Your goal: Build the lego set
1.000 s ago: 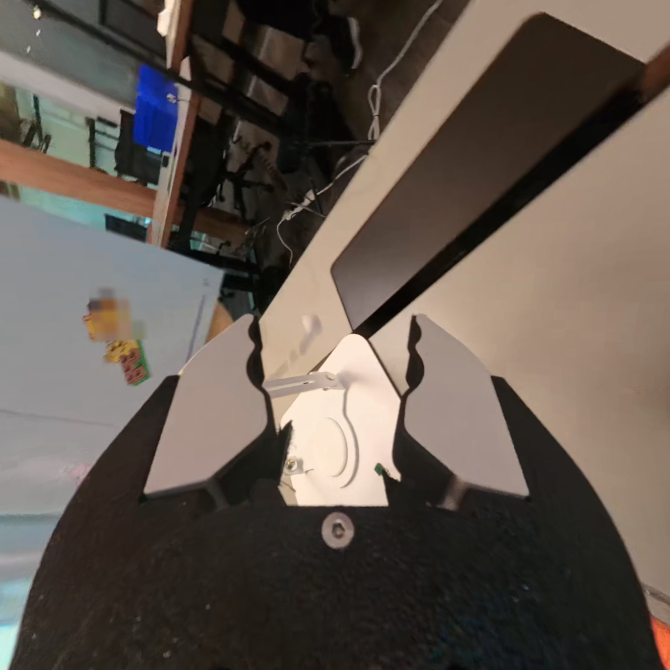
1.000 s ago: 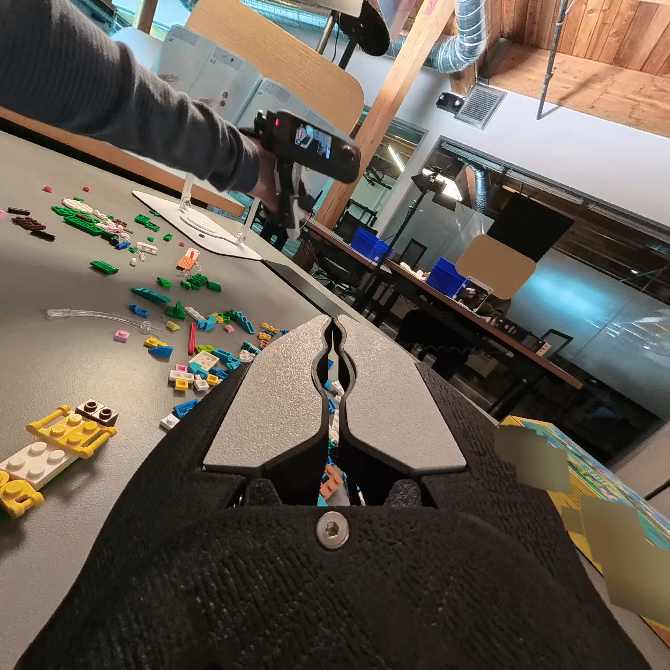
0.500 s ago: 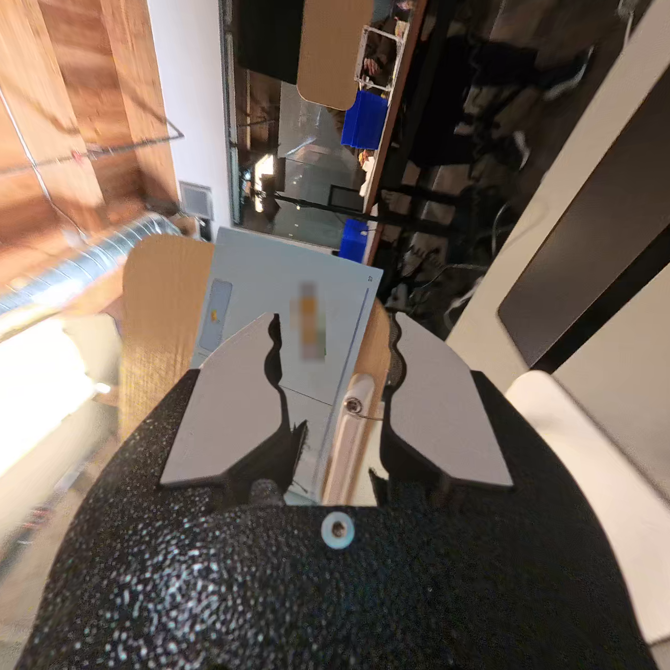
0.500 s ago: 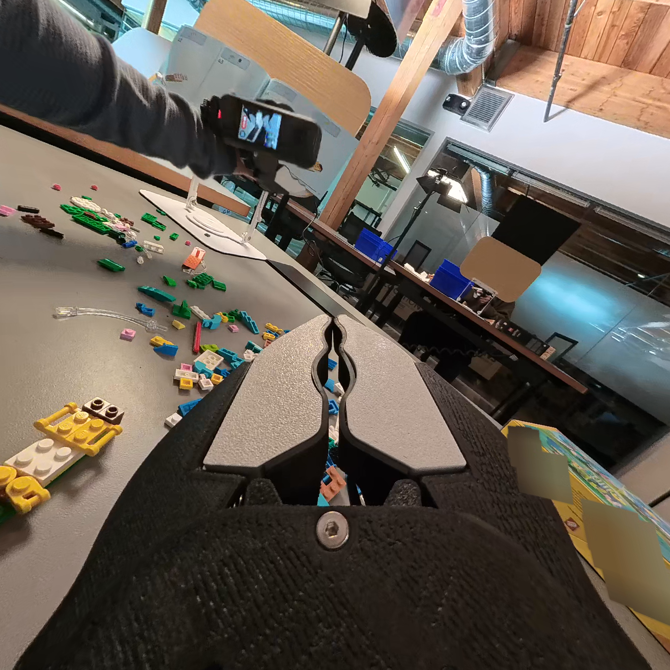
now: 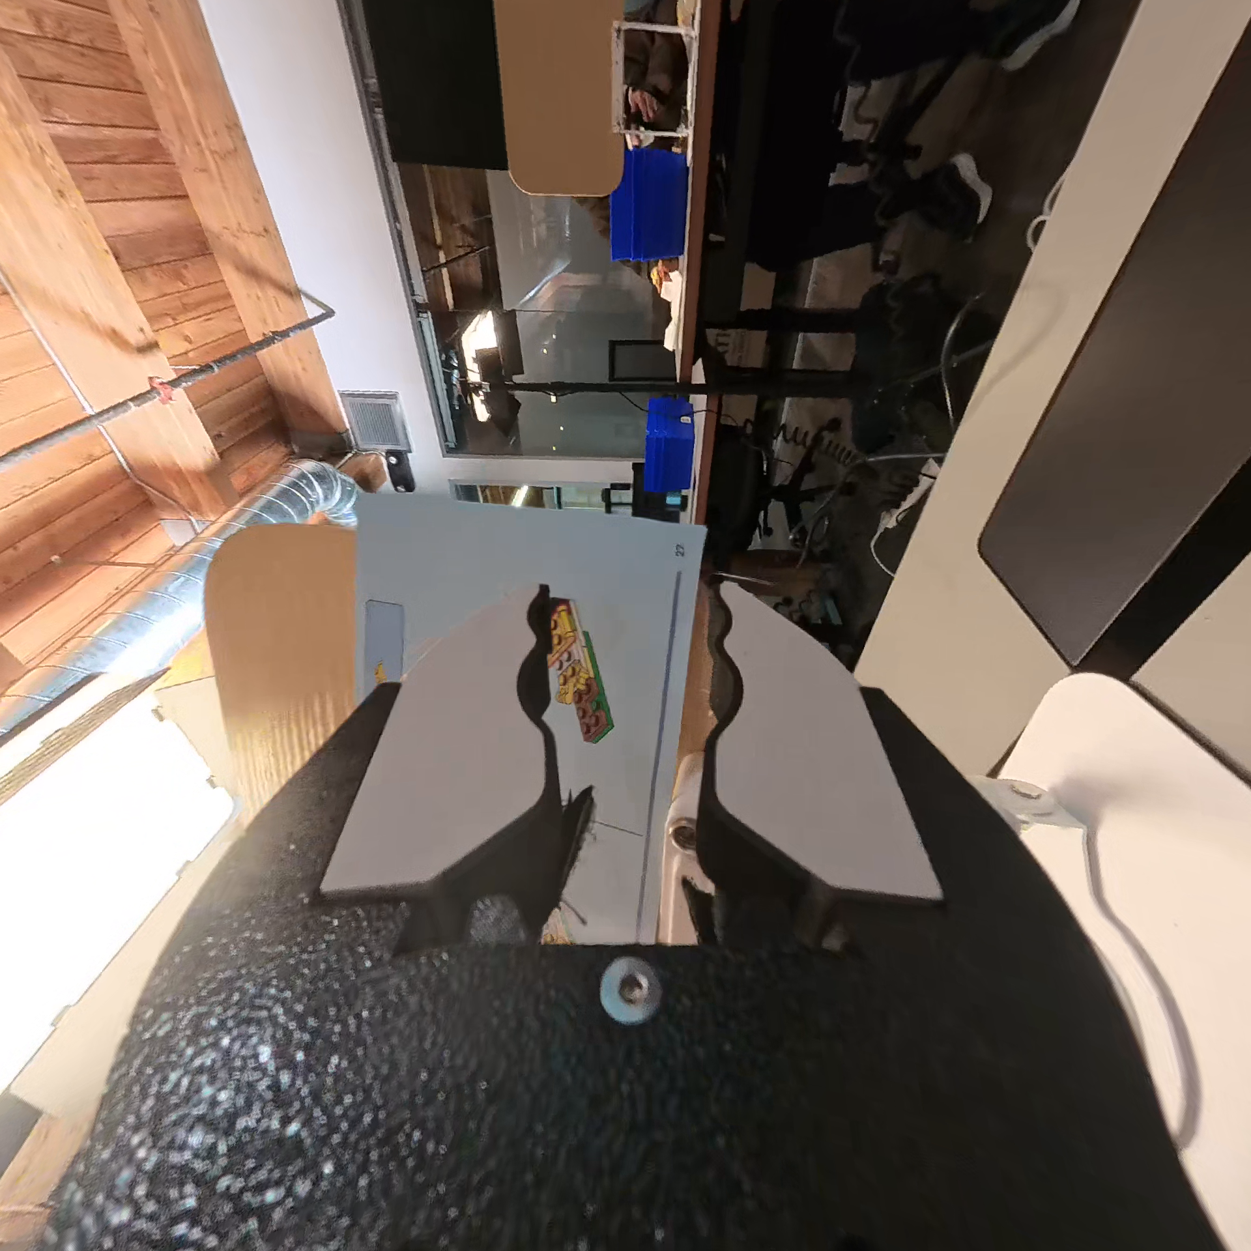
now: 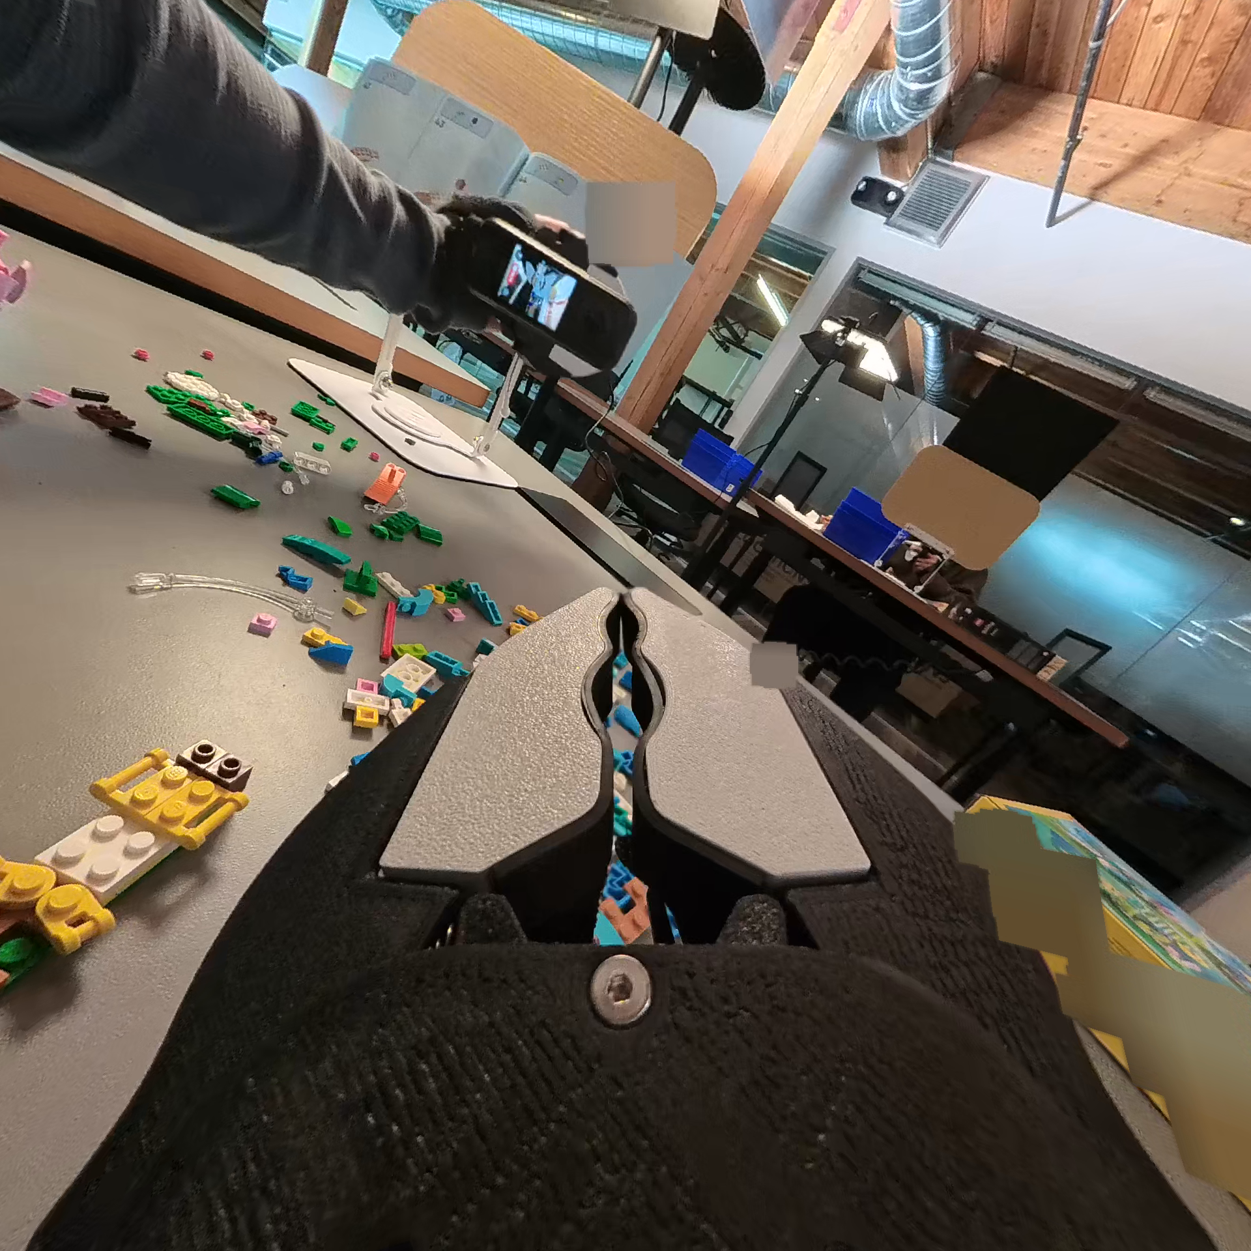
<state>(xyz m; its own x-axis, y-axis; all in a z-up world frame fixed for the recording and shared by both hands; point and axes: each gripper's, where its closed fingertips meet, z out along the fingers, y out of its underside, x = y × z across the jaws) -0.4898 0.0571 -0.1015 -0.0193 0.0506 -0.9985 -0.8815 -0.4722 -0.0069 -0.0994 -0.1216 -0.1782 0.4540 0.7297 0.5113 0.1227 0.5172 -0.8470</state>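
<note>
My left gripper is open and empty, rolled sideways and raised, facing the pale instruction booklet page on its white stand. The same gripper shows far off in the right wrist view, held by a dark sleeve in front of the booklet. My right gripper is shut with nothing between its fingers, low over the grey table. A partly built yellow, white and brown assembly lies at the left. Loose small bricks are scattered ahead.
The white stand base sits at the table's far edge. A clear curved piece lies left of the bricks. The lego box is at the right. A wooden chair back stands behind the booklet. One gripper's finger ends stand about 45 centimeters off the other's.
My left gripper has swung up from the stand's base to face the booklet page, and has kept open. My right gripper has stayed shut and almost still.
</note>
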